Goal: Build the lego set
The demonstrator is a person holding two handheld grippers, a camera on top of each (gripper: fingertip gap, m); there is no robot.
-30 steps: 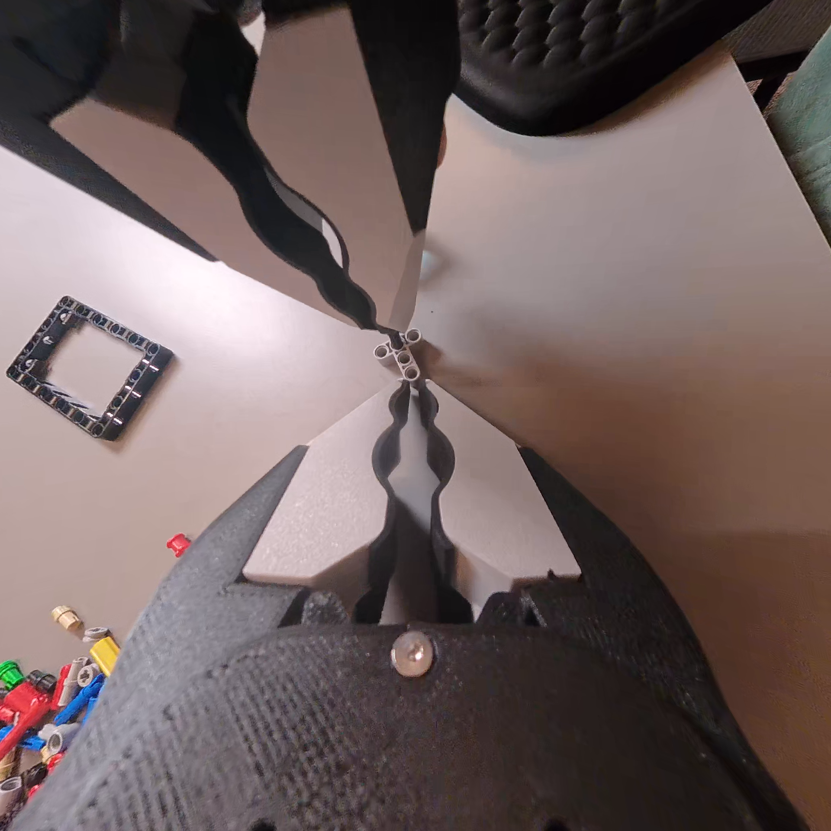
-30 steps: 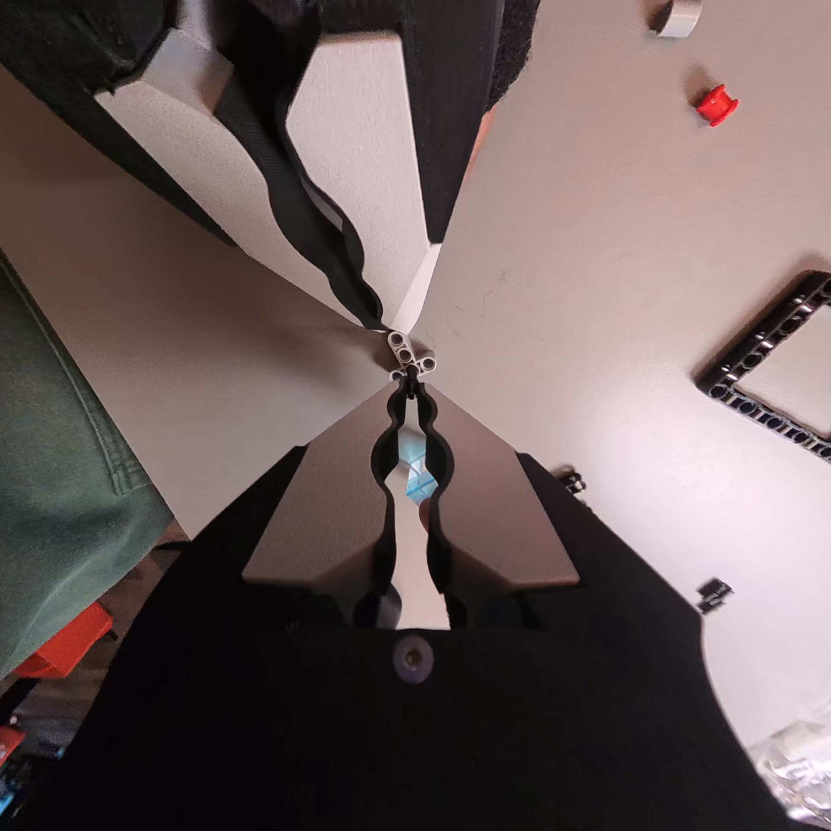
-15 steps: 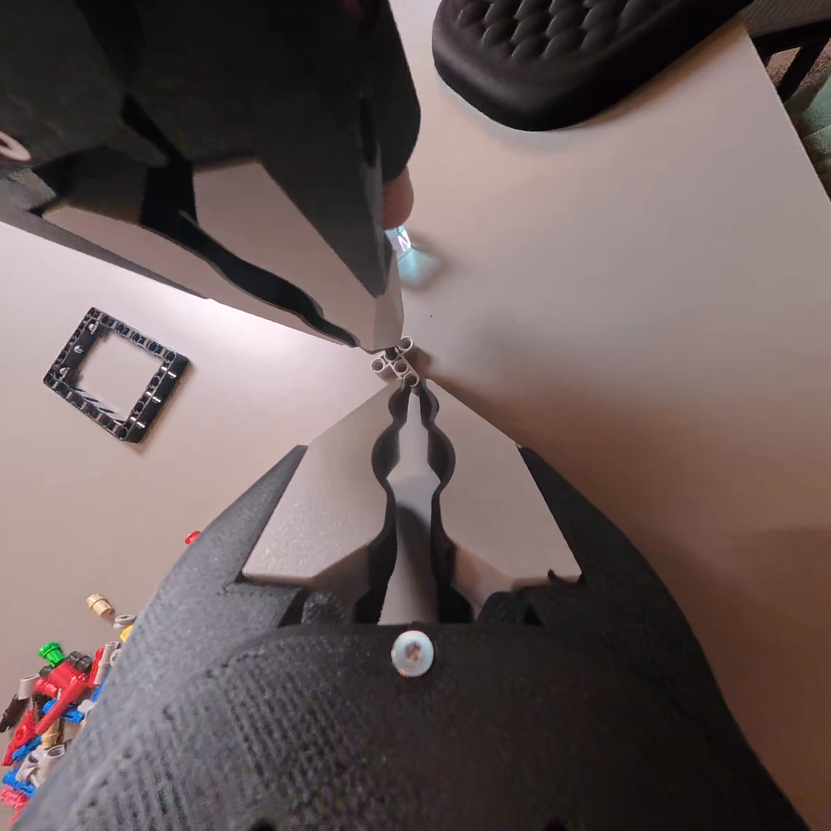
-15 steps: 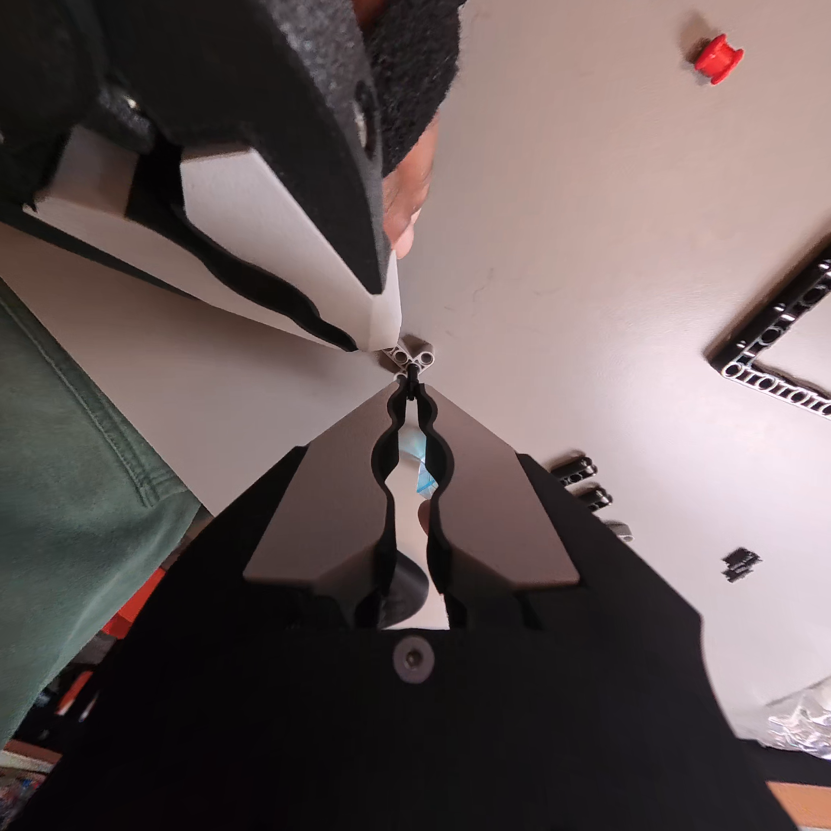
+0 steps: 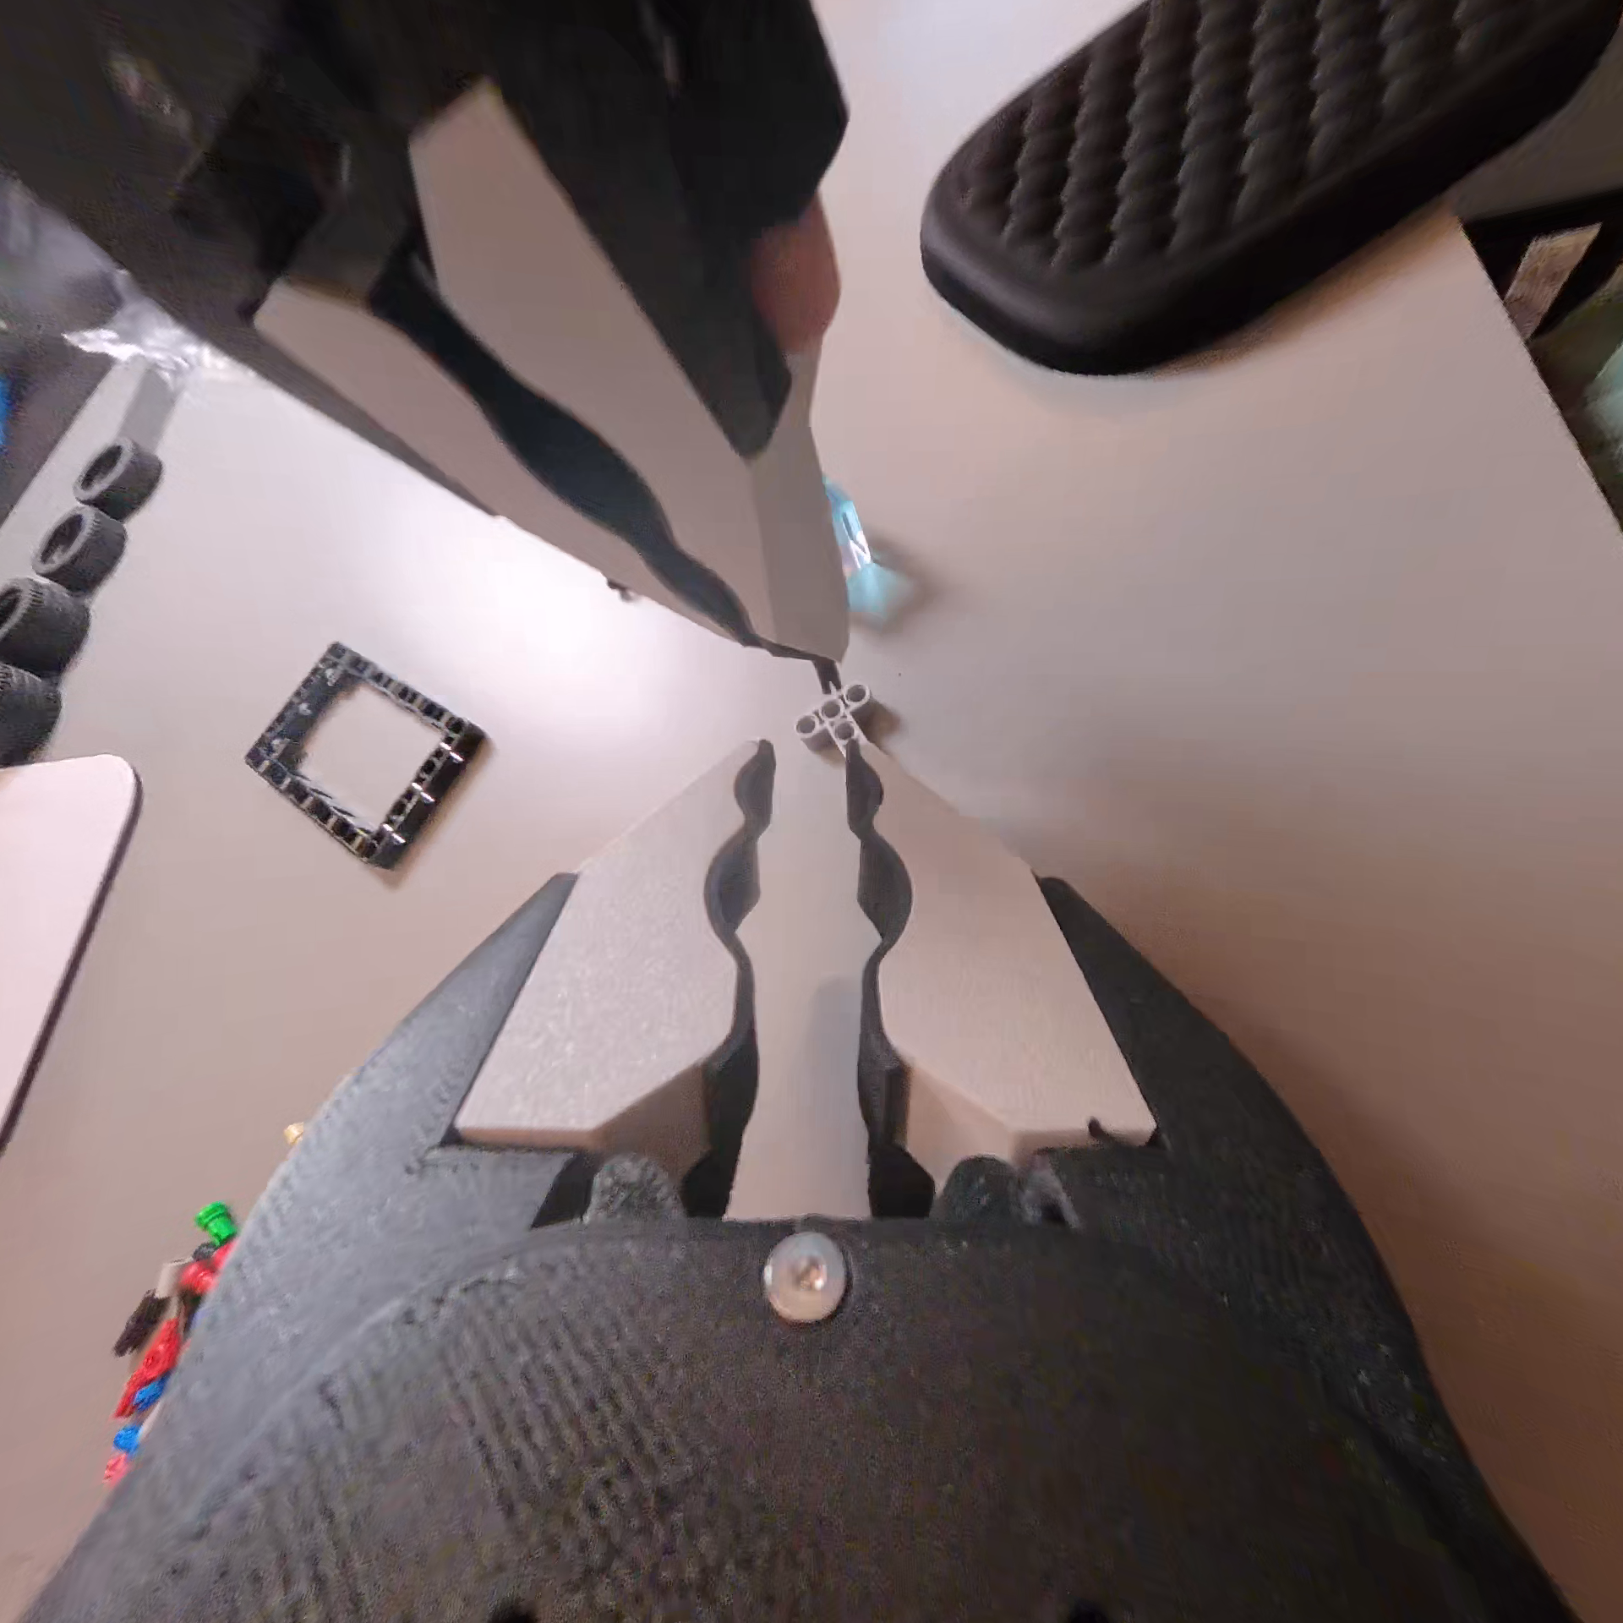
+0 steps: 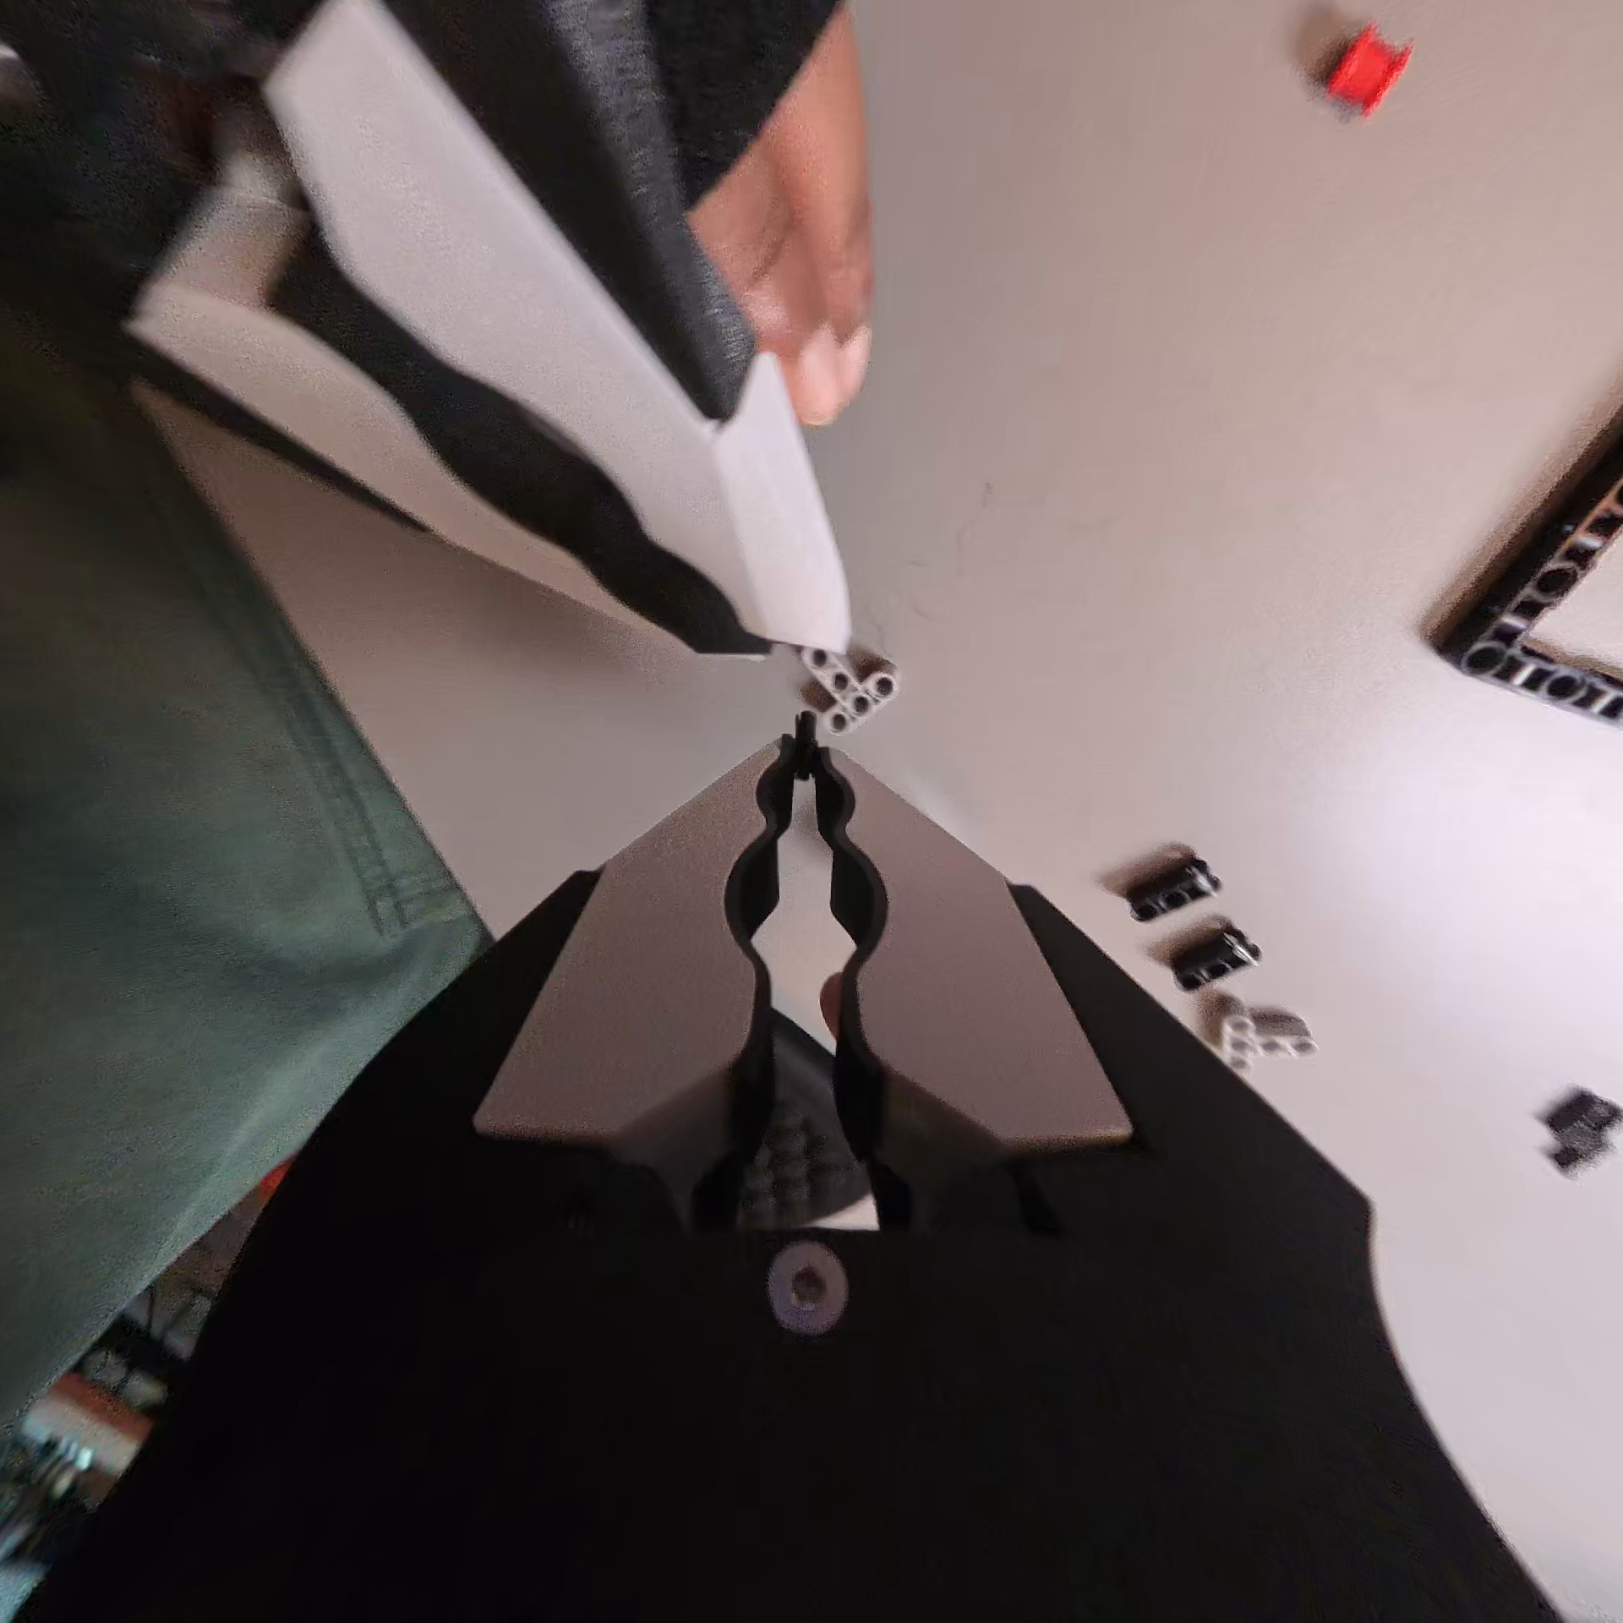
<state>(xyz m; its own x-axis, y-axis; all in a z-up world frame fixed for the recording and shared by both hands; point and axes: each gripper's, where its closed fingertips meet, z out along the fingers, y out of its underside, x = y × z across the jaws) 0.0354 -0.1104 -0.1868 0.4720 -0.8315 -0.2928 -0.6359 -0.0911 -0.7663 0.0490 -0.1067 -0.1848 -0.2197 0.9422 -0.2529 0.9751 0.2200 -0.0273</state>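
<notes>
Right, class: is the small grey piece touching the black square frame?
Apart. The left wrist view shows the small grey piece near the fingertips and the black square frame off to the side, with bare table between them.

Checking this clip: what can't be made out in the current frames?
- Right wrist view: whether the black pin sits in the grey piece; too small, and the right gripper jaws cover it.
- Right wrist view: black frame, cut off by the right edge.
- Left wrist view: coloured pieces, mostly behind the left gripper.
- Left wrist view: pale blue thing, blurred, partly behind the right gripper.
</notes>
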